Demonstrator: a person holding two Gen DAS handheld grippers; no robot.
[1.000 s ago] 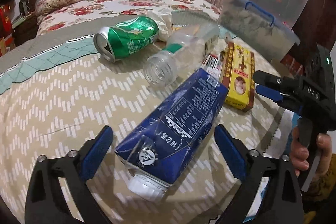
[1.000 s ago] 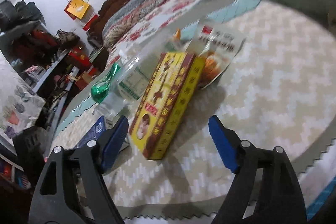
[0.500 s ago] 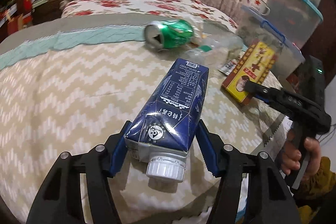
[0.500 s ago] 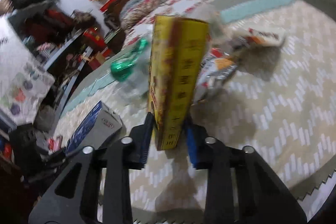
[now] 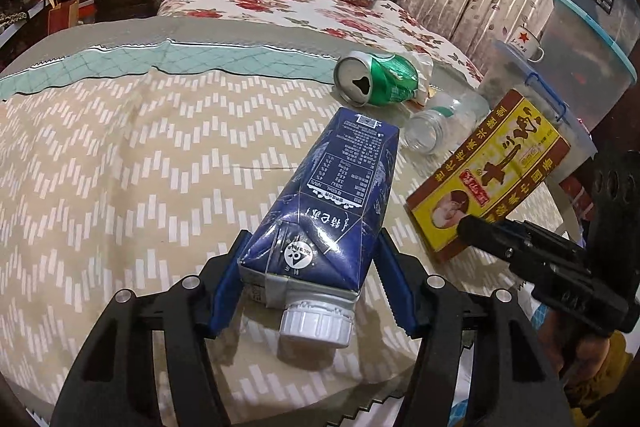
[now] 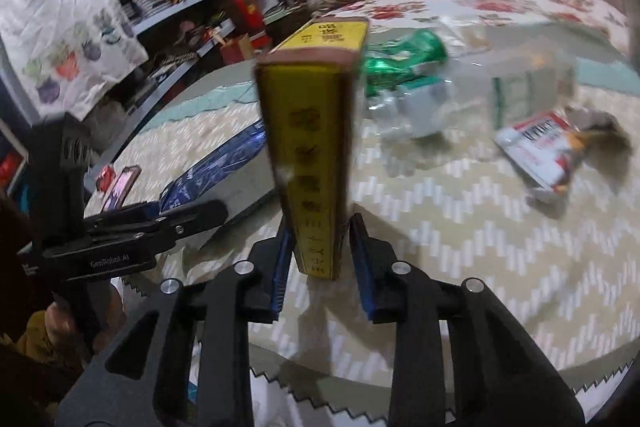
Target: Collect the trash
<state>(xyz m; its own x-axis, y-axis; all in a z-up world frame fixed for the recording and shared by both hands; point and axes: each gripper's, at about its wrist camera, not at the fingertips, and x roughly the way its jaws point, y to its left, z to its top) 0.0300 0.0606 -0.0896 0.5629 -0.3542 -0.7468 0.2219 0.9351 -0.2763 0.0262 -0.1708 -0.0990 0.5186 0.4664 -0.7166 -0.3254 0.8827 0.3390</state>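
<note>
While the left gripper [image 5: 310, 283] clamps its fingers on a dark blue milk carton [image 5: 324, 207] and the right gripper [image 6: 320, 259], fingers loosening slightly, holds a yellow cardboard box [image 6: 312, 143] upright, both beside the green drink can [image 5: 376, 79], pickup looks done; next comes finding a bin.

We see the clear plastic bottle [image 6: 460, 95] and crushed green can [image 6: 404, 61] smeared by motion blur; the yellow cardboard box [image 6: 316, 163] hides the can's near end.

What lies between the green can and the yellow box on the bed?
In the left wrist view, a clear plastic bottle lies on its side between the green can and the yellow box.
</note>
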